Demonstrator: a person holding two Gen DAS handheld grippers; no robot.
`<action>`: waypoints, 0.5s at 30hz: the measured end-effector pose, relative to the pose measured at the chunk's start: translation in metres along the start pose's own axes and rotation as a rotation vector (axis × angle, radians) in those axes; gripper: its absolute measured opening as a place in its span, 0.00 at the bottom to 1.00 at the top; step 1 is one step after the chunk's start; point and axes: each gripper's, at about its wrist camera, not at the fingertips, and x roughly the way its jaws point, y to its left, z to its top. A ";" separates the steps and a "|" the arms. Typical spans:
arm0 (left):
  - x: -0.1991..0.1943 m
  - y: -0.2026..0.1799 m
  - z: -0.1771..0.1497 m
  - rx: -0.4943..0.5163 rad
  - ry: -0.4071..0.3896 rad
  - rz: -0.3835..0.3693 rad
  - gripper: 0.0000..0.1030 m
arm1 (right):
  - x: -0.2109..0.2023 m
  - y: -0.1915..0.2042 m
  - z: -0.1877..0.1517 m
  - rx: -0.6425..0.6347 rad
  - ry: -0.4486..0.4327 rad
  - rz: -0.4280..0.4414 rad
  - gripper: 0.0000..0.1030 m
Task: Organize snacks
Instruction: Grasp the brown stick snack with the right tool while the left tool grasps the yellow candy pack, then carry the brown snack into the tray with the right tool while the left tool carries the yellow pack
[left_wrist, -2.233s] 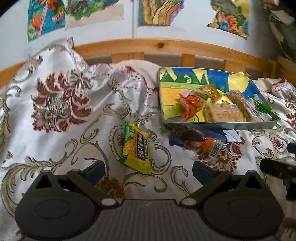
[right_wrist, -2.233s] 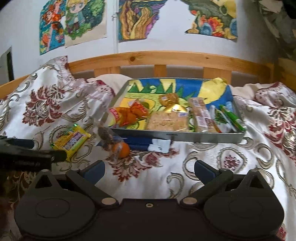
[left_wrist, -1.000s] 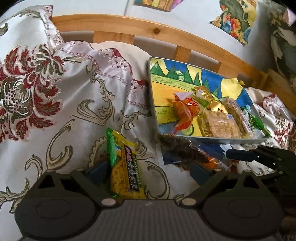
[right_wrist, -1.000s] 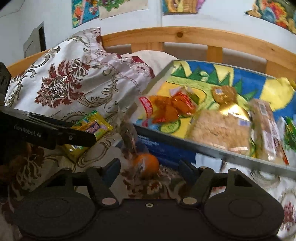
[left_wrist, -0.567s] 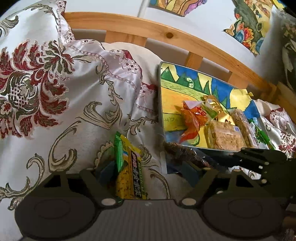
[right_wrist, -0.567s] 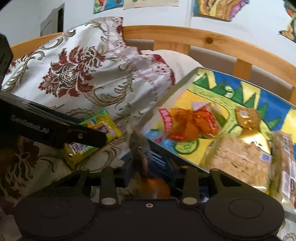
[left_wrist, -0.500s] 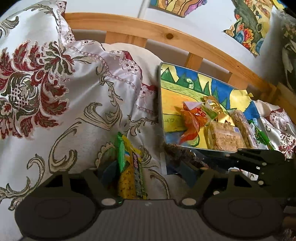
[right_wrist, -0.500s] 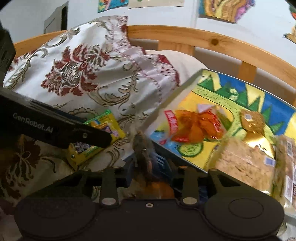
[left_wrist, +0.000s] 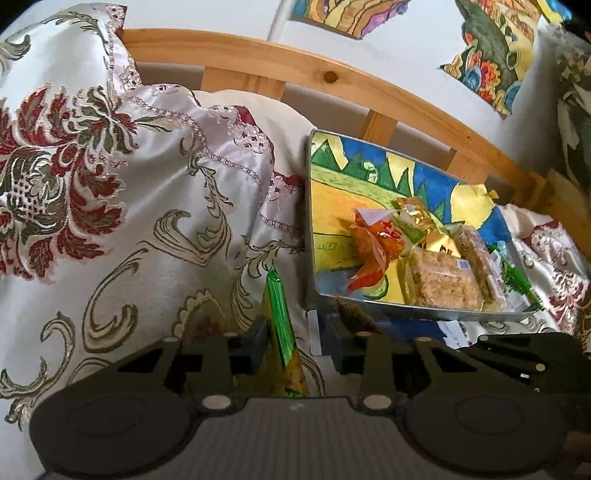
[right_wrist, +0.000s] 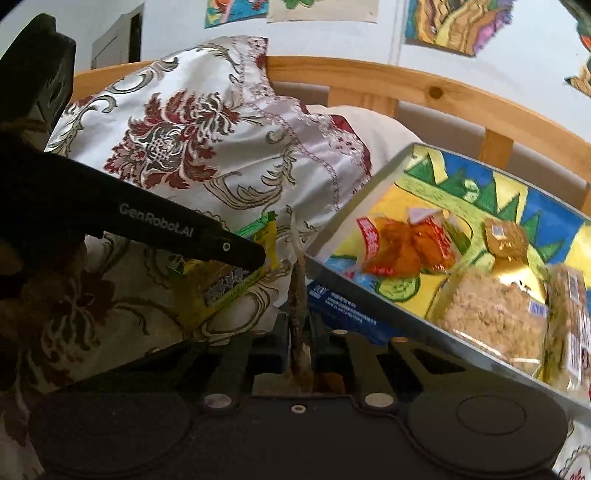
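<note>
The left gripper (left_wrist: 295, 341) had just been closing its jaws, which squeezed 1 yellow-green snack packet (left_wrist: 281, 325) on the bed (left_wrist: 147, 258). The right gripper (right_wrist: 298, 341) had its jaws clamped on 1 brown snack bag (right_wrist: 297, 295). Beyond, 1 painted tray (left_wrist: 369, 192) held about 5 wrapped snacks.

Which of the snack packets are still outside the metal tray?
Two: the yellow-and-green packet between the left tool's fingers, and the dark brown packet pinched in the right tool. The orange, gold and oat-bar packets lie inside the painted metal tray.
</note>
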 end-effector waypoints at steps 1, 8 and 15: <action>0.002 -0.001 0.000 0.005 0.006 0.005 0.37 | 0.001 0.000 -0.001 0.005 0.003 -0.001 0.13; 0.018 0.004 0.000 0.028 0.066 0.065 0.35 | 0.016 0.000 0.004 0.035 0.021 -0.009 0.25; 0.015 0.005 -0.003 0.026 0.091 0.082 0.14 | 0.016 0.005 0.006 0.022 0.005 -0.018 0.13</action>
